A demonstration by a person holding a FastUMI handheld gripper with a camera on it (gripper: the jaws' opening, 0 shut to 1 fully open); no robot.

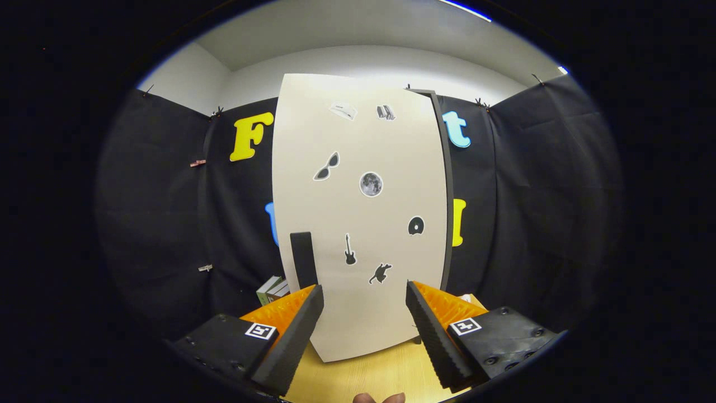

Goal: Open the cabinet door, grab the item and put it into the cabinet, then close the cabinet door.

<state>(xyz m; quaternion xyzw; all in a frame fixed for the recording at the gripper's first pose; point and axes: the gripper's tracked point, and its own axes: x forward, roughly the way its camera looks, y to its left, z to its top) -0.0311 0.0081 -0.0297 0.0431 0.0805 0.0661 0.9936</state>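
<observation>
Hand-held gripper (363, 313) held with fingers apart, faced by the closed cabinet door (361, 224), its handle (304, 258) at left, on the tabletop (369, 375)

The booth is lit evenly from overhead, a bright strip light (465, 9) being glimpsed on the ceiling. The pale cabinet door (363, 224) is rendered bright and sharp, without glare, its straight edges bowed outward by strong fisheye distortion. The black cloth wall (162, 224) is left dim, little fold detail being held. Soft shadow is cast on the desk (363, 375) beneath the open tongs (363, 299), which are shown slightly soft.
</observation>
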